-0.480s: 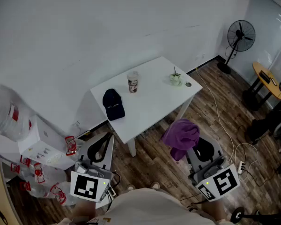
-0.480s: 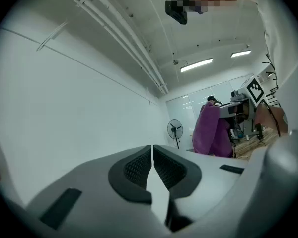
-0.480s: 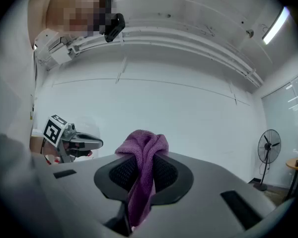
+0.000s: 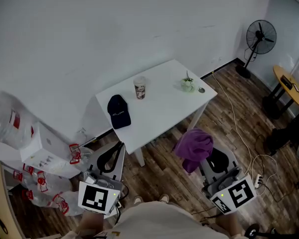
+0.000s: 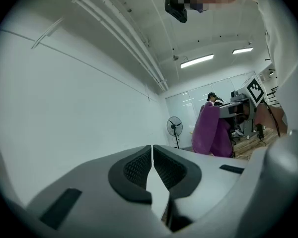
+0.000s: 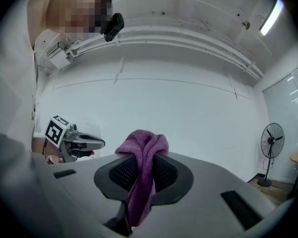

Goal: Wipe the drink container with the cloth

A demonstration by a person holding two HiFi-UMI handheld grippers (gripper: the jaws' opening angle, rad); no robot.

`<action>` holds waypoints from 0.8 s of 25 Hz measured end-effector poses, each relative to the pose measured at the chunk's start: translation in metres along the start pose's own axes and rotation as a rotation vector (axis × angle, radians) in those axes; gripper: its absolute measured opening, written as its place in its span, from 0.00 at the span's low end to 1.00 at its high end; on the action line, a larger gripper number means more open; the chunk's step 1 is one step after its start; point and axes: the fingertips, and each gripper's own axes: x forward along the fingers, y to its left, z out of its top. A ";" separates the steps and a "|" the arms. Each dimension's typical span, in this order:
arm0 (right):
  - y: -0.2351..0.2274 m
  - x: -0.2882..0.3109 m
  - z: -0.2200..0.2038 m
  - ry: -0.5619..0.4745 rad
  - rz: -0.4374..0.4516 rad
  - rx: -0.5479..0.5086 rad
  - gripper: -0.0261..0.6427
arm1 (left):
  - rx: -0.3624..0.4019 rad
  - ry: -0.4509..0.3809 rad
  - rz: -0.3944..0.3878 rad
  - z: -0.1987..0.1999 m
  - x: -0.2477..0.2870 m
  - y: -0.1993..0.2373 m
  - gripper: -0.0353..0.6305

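A drink cup [image 4: 139,88] with a printed sleeve stands upright near the back edge of a white table [image 4: 164,111]. My right gripper [image 4: 205,156] is shut on a purple cloth [image 4: 193,147], held in the air off the table's front right corner; the cloth [image 6: 143,167] bunches up between its jaws. My left gripper [image 4: 111,153] is shut with nothing in it, below the table's front left corner. In the left gripper view its jaws [image 5: 152,165] meet, and the purple cloth [image 5: 212,132] shows beyond.
A dark cap [image 4: 118,111] lies on the table's left part. A small plant [image 4: 188,83] and a little round lid [image 4: 201,90] sit at its right end. Water bottles [image 4: 37,185] and a box [image 4: 47,151] crowd the floor at left. A fan [image 4: 259,41] stands at right.
The view has shifted a little. Both grippers sit slightly further right and lower in the picture, the cloth still in the right one.
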 end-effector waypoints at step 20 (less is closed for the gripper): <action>-0.074 -0.026 -0.054 0.061 0.030 0.062 0.16 | 0.069 0.084 -0.011 -0.022 0.059 -0.057 0.09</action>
